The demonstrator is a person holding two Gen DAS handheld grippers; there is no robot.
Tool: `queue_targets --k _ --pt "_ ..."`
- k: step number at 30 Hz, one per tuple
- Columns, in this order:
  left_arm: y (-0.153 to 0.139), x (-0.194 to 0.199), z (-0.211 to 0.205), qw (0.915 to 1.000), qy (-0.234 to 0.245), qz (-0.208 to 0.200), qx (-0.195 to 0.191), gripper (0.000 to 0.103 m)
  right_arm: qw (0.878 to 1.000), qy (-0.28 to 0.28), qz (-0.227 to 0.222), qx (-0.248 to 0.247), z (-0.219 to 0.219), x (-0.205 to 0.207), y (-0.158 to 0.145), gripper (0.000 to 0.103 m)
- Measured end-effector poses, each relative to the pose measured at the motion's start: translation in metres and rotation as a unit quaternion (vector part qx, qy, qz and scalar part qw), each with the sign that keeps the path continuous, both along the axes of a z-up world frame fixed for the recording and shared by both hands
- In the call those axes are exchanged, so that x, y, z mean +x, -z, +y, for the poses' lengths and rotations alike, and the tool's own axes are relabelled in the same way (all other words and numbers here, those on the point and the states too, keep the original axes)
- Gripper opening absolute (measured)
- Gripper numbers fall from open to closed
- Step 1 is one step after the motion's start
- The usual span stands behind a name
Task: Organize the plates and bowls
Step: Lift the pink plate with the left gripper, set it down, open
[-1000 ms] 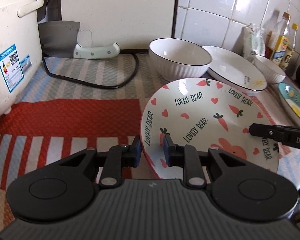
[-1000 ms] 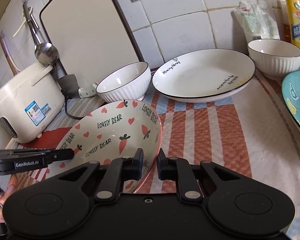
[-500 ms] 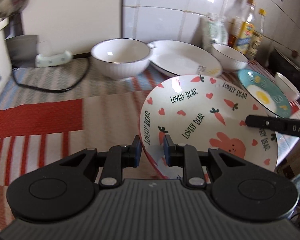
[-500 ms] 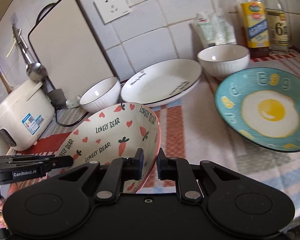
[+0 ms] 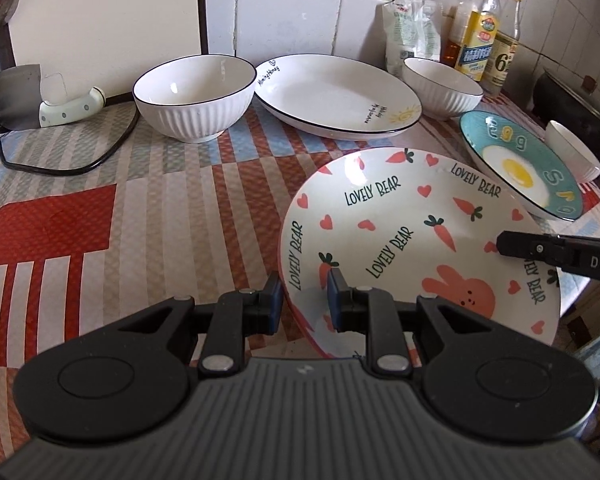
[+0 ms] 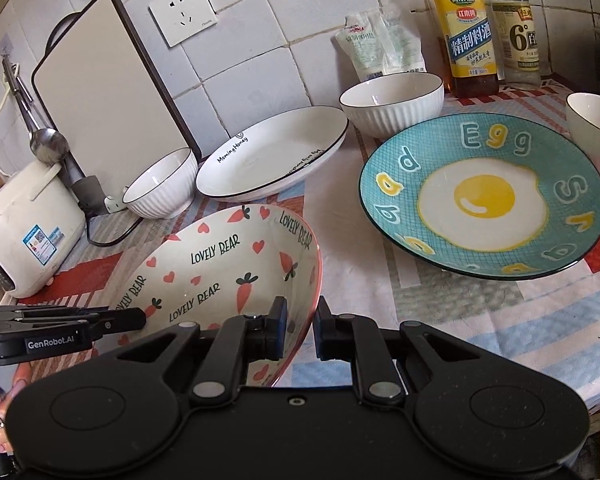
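- A tiled kitchen corner is being shown, with a striped cloth point(image 5: 148, 208) covering the counter.
- The carrot plate point(image 5: 400, 240) is being held above the cloth, just beside the egg plate point(image 6: 484, 196).
- Its near rim is being pinched by the left gripper point(image 5: 303, 300).
- The opposite rim is being pinched by the right gripper point(image 6: 300, 326), its jaws pressed tightly.
- The plate is being judged stiff, glazed, slippery and breakable; rim grips on opposite sides are being judged the safest hold.
- A white plate point(image 5: 336, 96) and white bowls point(image 5: 194, 94) are being left resting near the wall.
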State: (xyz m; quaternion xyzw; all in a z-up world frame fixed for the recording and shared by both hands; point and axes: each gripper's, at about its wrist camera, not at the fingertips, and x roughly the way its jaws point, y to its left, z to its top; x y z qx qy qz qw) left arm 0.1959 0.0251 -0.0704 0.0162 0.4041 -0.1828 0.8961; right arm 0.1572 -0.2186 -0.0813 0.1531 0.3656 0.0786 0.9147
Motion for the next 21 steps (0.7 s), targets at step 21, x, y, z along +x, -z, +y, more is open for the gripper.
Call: queue_targets --k 21 --pt "-0.024 -0.028 0.000 0.9967 -0.008 -0.062 0.051 0.050 0.998 -0.040 -0.028 -0.045 -0.001 -0.023 -0.015 0.046"
